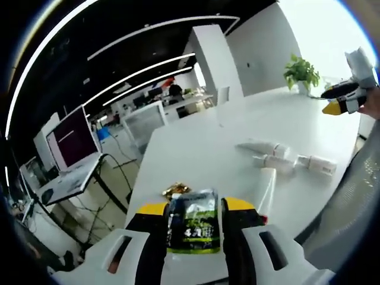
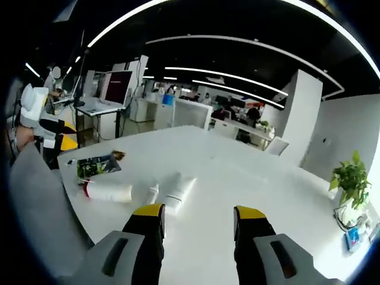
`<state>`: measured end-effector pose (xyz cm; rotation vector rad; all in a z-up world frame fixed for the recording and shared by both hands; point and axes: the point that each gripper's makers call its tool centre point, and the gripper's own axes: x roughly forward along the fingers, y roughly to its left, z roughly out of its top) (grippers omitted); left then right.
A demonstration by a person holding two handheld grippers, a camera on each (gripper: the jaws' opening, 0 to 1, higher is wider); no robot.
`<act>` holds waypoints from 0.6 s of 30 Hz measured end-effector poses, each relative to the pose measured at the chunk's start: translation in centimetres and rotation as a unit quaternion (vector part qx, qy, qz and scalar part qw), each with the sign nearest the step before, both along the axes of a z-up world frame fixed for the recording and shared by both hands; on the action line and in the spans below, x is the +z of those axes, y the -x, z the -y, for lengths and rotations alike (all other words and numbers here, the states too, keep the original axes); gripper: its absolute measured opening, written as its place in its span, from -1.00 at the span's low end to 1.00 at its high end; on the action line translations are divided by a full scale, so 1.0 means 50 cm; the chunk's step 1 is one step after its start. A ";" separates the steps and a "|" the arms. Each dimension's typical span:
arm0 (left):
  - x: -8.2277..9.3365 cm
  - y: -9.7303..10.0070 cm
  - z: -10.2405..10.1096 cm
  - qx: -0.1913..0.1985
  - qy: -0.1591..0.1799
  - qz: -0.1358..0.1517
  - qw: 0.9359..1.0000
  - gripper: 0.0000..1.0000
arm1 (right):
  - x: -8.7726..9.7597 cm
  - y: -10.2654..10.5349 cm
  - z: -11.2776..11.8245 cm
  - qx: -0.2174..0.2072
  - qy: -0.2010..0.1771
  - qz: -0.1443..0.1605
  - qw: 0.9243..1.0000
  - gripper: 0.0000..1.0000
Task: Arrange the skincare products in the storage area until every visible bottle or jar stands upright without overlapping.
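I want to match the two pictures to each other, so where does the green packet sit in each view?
Left gripper view: the green packet lies low in the middle, between that gripper's two jaws.
Right gripper view: the green packet lies flat at middle left, near the white table's edge.
Shared landmark: the white tubes lying on the table, beside the packet.

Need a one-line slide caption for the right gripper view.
Open right claw hovers over a white table where white skincare bottles and a green sachet lie flat.
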<state>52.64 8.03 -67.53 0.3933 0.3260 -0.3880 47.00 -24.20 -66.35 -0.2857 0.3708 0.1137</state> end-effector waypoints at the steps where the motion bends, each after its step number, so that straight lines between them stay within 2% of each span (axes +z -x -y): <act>1: 0.000 0.000 -0.001 0.000 -0.002 0.001 1.000 -0.28 | -0.002 0.000 -0.001 0.000 0.003 -0.004 1.000 -0.15; 11: -0.010 -0.001 -0.005 0.003 -0.010 -0.007 1.000 -0.31 | -0.005 -0.004 -0.011 0.009 0.011 -0.005 1.000 -0.19; 18: -0.008 -0.001 -0.006 0.004 -0.012 -0.006 1.000 -0.32 | -0.012 -0.006 -0.003 0.003 -0.008 -0.014 1.000 -0.20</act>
